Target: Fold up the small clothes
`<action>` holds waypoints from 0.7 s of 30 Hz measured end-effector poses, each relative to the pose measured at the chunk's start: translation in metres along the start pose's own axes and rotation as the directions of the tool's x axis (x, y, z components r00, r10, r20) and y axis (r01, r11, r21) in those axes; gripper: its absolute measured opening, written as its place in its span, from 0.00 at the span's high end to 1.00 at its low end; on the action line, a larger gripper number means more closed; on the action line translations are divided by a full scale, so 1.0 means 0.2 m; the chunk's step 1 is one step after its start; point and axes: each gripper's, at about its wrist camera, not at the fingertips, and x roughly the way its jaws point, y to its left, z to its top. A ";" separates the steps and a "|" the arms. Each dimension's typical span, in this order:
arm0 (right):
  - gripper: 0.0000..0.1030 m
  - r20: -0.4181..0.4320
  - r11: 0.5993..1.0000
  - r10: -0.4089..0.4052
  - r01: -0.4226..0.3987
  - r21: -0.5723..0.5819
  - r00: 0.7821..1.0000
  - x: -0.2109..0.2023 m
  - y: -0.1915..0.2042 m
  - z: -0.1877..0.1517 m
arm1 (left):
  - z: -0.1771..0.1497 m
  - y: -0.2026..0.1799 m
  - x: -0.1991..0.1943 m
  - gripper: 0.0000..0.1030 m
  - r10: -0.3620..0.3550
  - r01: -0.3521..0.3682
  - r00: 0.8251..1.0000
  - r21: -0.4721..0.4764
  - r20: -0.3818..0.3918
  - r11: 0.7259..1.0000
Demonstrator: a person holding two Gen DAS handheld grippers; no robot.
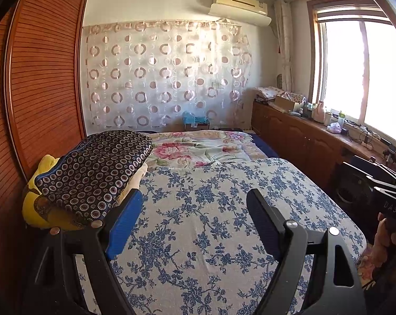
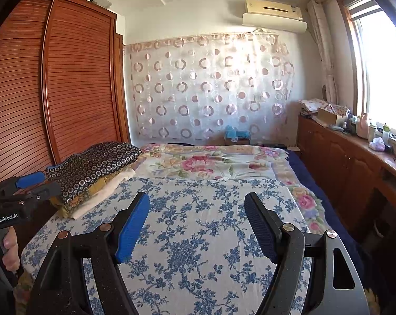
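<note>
Several folded clothes (image 1: 93, 173) sit stacked at the left of my frame, the dark ringed piece on top, on the blue-flowered sheet (image 1: 211, 223). Both my left gripper (image 1: 195, 215) and right gripper (image 2: 196, 218) gape empty above it.

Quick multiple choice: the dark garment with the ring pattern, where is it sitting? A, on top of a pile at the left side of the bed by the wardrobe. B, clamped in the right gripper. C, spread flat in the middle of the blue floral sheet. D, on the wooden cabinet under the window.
A: the dark ring-patterned garment tops a pile at the bed's left edge, beside the wardrobe.
</note>
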 end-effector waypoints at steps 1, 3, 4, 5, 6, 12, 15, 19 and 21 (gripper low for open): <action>0.26 0.001 1.000 0.001 -0.001 0.001 1.000 0.00 0.00 0.00 | 0.00 -0.01 0.00 0.20 0.000 0.000 1.000 0.001 0.001 1.000; 0.26 0.001 1.000 0.002 -0.002 0.000 1.000 0.00 -0.02 0.00 | 0.00 -0.01 -0.01 0.20 -0.002 0.002 1.000 0.002 0.002 1.000; 0.26 0.001 1.000 0.001 -0.001 0.001 1.000 0.00 -0.02 0.00 | 0.00 -0.02 -0.01 0.20 -0.006 0.006 1.000 0.002 0.003 1.000; 0.26 0.000 1.000 0.000 0.000 0.001 1.000 0.00 -0.02 0.00 | 0.00 -0.02 -0.02 0.20 -0.007 0.007 1.000 0.002 0.003 1.000; 0.26 -0.001 1.000 -0.003 0.003 0.001 1.000 0.01 -0.03 0.00 | 0.00 -0.03 -0.02 0.20 -0.006 0.006 1.000 0.003 0.003 1.000; 0.26 -0.001 1.000 -0.003 0.003 -0.004 1.000 0.01 -0.05 0.00 | 0.00 -0.04 -0.02 0.20 -0.005 0.005 1.000 0.002 0.002 1.000; 0.26 -0.001 1.000 -0.003 0.003 -0.004 1.000 0.01 -0.05 0.00 | 0.00 -0.03 -0.02 0.20 -0.005 0.005 1.000 0.002 0.002 1.000; 0.26 -0.003 1.000 0.000 0.000 -0.003 1.000 0.01 -0.06 0.00 | 0.00 -0.04 -0.02 0.20 -0.004 0.004 1.000 0.002 0.002 1.000; 0.26 -0.003 1.000 0.000 0.000 -0.004 1.000 0.00 -0.05 -0.01 | 0.00 -0.04 -0.02 0.20 -0.003 0.003 1.000 0.001 0.002 1.000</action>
